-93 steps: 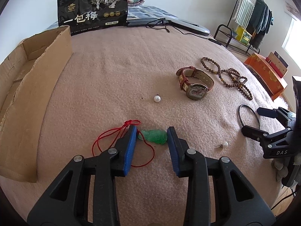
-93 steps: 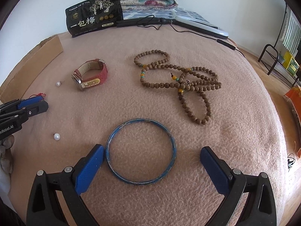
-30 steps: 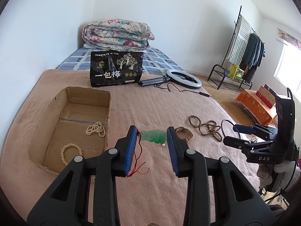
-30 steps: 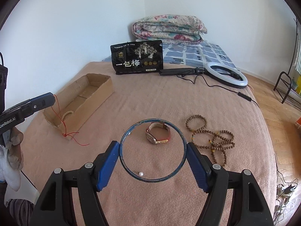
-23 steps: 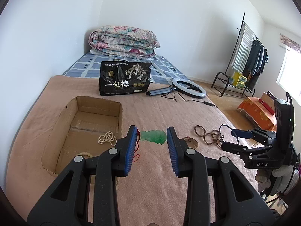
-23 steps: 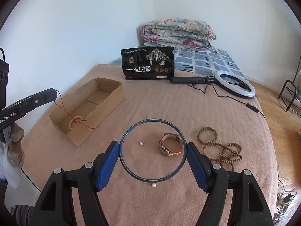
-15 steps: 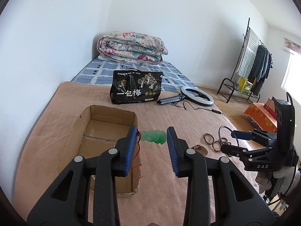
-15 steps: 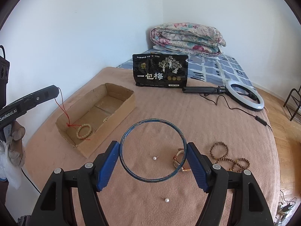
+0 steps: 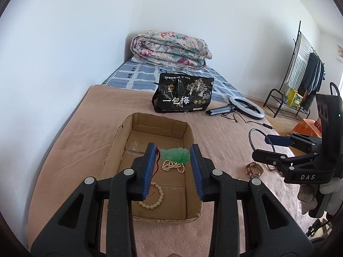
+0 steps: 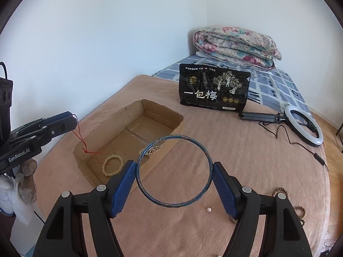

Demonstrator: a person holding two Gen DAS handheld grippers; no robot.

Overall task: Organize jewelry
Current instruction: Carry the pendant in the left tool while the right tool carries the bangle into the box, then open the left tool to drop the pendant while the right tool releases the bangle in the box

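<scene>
A green carved jade-like pendant (image 9: 175,154) on a thin red cord (image 9: 157,163) is held clamped between the blue pads of the left tool (image 9: 173,158), which is poised above the open brown cardboard box (image 9: 113,147) lying on the pinkish-beige blanket of the bed (image 9: 90,115). In the right wrist view the red cord (image 10: 82,140) is seen hanging from the left tool (image 10: 66,121) down into the near end of the box (image 10: 165,112). Inside the box, a cream-coloured beaded bracelet (image 9: 153,198) is seen near the near wall, and a small pearl strand (image 9: 173,165) lies further in, directly below the pendant in the left wrist view. A round dark-blue bangle (image 10: 174,171) is gripped across its width by the pads of the right tool (image 10: 174,187), held upright in the air just to the right of the box, over the blanket. On the blanket near the right tool, a loose white pearl earring (image 10: 209,209) is seen, and brown wooden prayer beads (image 10: 280,191) lie at the right. A red-strapped wristwatch (image 9: 254,170) rests on the blanket below the right tool (image 9: 270,147) in the left wrist view. At the far side of the blanket, a black snack bag with white Chinese lettering (image 10: 214,87) stands upright, with a white ring light on a folded black stand (image 10: 304,126) to its right and a rolled floral quilt (image 10: 235,45) behind it.
</scene>
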